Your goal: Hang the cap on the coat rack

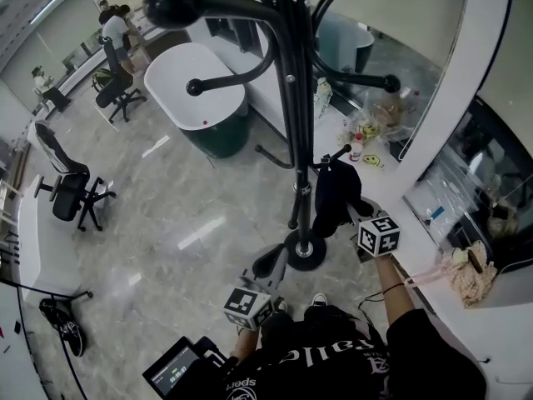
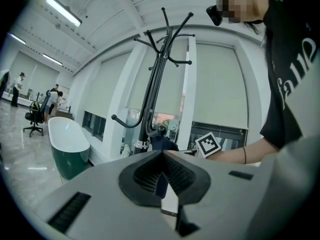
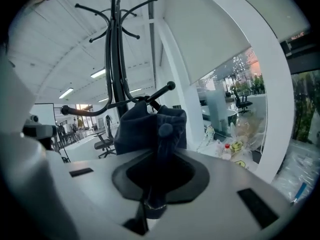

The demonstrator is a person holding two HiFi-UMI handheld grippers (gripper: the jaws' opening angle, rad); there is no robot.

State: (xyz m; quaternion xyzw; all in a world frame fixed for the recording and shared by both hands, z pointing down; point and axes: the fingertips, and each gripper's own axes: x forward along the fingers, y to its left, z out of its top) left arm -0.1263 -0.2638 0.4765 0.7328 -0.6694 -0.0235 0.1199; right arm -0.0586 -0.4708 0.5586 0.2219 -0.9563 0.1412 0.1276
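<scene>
The black coat rack [image 1: 287,98] rises from a round base on the floor, and its pole [image 2: 155,84] [image 3: 114,59] shows in both gripper views. A dark navy cap [image 1: 333,192] hangs bunched against a low hook [image 1: 341,152] with a ball tip [image 3: 171,85]. My right gripper [image 1: 356,212] is shut on the cap [image 3: 150,129], whose fabric runs down between the jaws [image 3: 155,184]. I cannot tell whether the cap rests on the hook. My left gripper [image 1: 271,265] is lower, near the rack's base, shut and holding nothing [image 2: 162,181]. The cap [image 2: 162,143] shows beyond it.
A white and green bathtub [image 1: 200,90] stands behind the rack. A white curved counter [image 1: 433,215] with bottles and bags runs along the right. Office chairs [image 1: 71,192] stand on the marble floor at left, and people are far off at the top left.
</scene>
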